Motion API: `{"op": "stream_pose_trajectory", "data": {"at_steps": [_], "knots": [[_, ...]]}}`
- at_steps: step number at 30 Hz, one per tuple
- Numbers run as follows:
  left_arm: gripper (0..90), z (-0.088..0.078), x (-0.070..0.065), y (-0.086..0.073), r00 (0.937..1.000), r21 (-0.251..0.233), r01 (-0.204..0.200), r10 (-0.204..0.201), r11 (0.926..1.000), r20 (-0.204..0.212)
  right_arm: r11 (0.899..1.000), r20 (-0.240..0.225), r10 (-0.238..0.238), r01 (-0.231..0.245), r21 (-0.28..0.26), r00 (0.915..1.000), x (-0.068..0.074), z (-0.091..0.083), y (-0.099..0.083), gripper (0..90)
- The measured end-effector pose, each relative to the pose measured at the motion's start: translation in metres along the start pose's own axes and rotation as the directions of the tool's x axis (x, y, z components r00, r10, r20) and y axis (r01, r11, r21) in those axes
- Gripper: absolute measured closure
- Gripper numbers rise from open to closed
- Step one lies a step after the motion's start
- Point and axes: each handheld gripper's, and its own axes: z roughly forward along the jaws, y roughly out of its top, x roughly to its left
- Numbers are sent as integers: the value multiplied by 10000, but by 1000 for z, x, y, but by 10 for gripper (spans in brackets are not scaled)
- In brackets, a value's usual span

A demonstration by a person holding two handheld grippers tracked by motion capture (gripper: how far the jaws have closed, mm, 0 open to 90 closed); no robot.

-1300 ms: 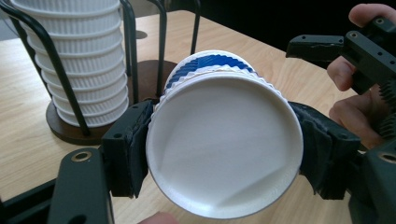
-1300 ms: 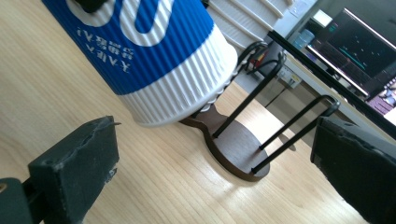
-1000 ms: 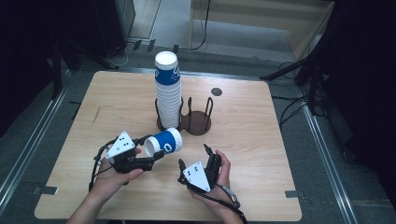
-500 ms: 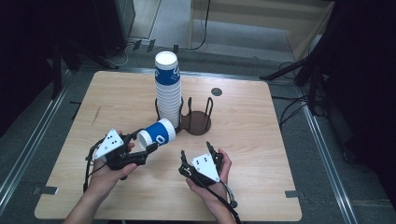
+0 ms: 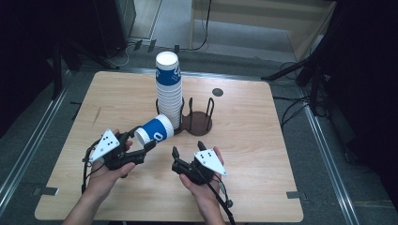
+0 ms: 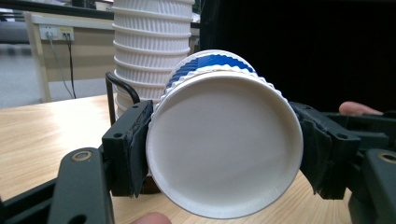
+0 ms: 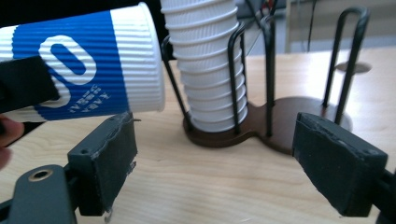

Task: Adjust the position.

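Lying sideways, cup (image 5: 153,131) clamped between left gripper (image 5: 141,149) jaws

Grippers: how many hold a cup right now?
1. The left gripper clamps the blue cup, lying sideways. The right gripper is open, holding nothing, beside it.

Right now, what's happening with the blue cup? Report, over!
Left hand-held gripper shut on blue cup, held sideways above the table. Right hand-held gripper open, empty, jaws just moving. Cup stack in holder close behind.
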Motion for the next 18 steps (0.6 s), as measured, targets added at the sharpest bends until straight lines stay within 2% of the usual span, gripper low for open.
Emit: {"op": "stream_pose_trajectory", "data": {"at_steps": [3,4,5,9,10,11,14,15,17,18], "knots": [[281,0,1,0,10000,-140,81,-81,9999,5,9987,-15,501,-501,123,9987,2,1,1,128],[281,0,1,-1,10000,-189,89,-89,9998,13,9987,-15,501,-501,123,9987,2,1,1,128],[281,0,2,-2,9999,-268,160,-161,9995,-36,9968,-30,767,-766,234,9971,2,1,1,118],[281,0,2,-2,9995,-351,313,-313,9989,16,9939,-86,1072,-1069,258,9942,1,2,2,88],[281,0,2,-3,9996,-374,279,-279,9989,16,9881,-147,1529,-1526,186,9881,2,2,3,58],[281,0,2,-3,9997,-393,241,-241,9989,10,9881,-147,1529,-1526,186,9881,2,2,3,58],[281,0,2,-3,9997,-465,222,-223,9987,-18,9763,-167,2160,-2158,149,9762,3,3,5,25],[281,0,2,-3,9998,-475,216,-217,9986,-19,9678,-166,2516,-2516,76,9677,3,4,6,6],[281,1,2,-3,9998,-525,199,-200,9984,-17,9581,-244,2865,-2866,-5,9578,4,4,7,3],[281,1,2,-3,9998,-554,206,-207,9983,-8,9581,-244,2865,-2866,-5,9578,4,4,7,3]]}}
